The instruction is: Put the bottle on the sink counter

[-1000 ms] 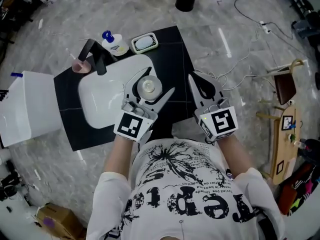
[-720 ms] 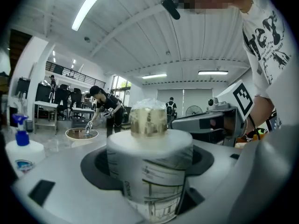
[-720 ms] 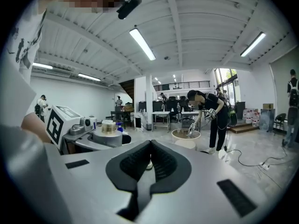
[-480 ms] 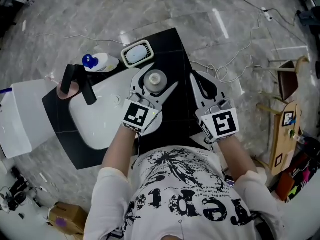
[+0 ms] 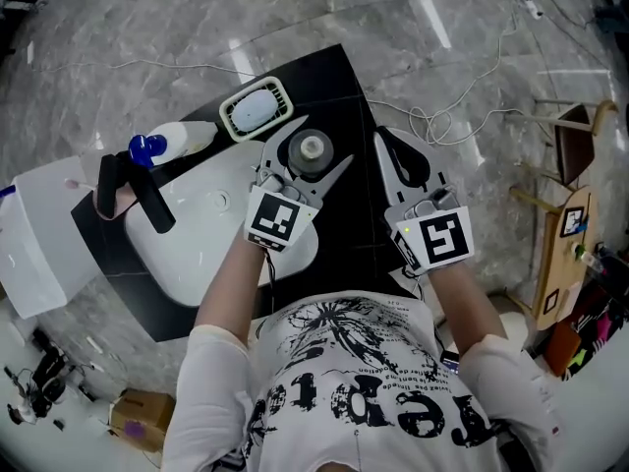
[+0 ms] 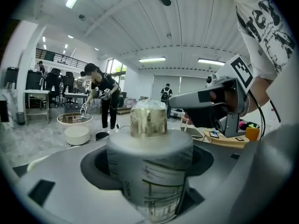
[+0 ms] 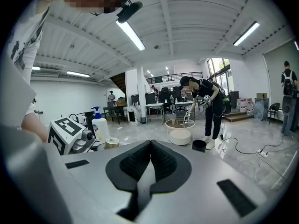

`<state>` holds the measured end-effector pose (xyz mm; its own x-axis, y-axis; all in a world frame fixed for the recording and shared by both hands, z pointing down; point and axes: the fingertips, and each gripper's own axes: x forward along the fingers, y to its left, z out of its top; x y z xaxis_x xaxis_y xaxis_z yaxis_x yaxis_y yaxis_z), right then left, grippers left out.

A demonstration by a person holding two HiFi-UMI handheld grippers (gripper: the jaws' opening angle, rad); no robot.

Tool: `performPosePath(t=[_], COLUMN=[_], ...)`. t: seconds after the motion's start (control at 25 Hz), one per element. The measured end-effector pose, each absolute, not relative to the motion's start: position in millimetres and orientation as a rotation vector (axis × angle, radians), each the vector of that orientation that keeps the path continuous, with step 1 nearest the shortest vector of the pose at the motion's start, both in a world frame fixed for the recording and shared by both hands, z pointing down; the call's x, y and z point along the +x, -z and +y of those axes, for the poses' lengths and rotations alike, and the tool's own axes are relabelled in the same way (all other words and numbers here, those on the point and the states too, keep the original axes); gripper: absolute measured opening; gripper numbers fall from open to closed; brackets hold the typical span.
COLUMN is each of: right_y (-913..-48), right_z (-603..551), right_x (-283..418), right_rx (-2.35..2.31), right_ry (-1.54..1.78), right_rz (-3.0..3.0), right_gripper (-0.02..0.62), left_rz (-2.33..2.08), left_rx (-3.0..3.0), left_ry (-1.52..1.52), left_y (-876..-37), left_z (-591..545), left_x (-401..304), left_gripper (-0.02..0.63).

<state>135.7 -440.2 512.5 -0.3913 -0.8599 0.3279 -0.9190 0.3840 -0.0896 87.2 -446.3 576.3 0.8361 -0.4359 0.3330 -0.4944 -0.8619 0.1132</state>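
A grey marble floor (image 5: 472,57) fills the top of the head view, with white cables (image 5: 433,126) trailing across its upper right and a wooden rack (image 5: 552,273) at the right edge. In the right gripper view, tube lights (image 7: 132,35) cross a white ceiling (image 7: 196,13), with a bright window (image 7: 218,65) right of centre and desks (image 7: 158,107) below.

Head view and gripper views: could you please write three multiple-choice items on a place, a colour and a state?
1. Where is the bottle?
A) between the left tongs
B) in the sink basin
C) on the floor
2. The pump bottle's head is:
A) red
B) blue
C) yellow
3. The right tongs are:
A) wide open
B) shut on a soap dish
C) shut, empty
Answers: 1 A, the left tongs clamp its body; 2 B, its head shows blue; 3 C, they meet with nothing between.
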Motion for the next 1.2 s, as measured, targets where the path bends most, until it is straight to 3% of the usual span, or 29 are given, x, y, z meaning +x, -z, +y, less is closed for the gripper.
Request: performPosePath(t=[0.36,1.2], right_y=[-531,-523], right_z=[-450,-442], right_x=[155,158], right_rx=[1.607,1.607], right_ry=[-0.410,-0.434], right_rz=[-2.379,-2.375], right_gripper=[0.015,0.015], left_rz=[-0.678,-0.751], left_rx=[2.837,2.695], left_ry=[-0.680,-0.761], left_y=[-611,-612], left_z=[-441,-440], left_x=[99,86], left_gripper=[0.349,0.348])
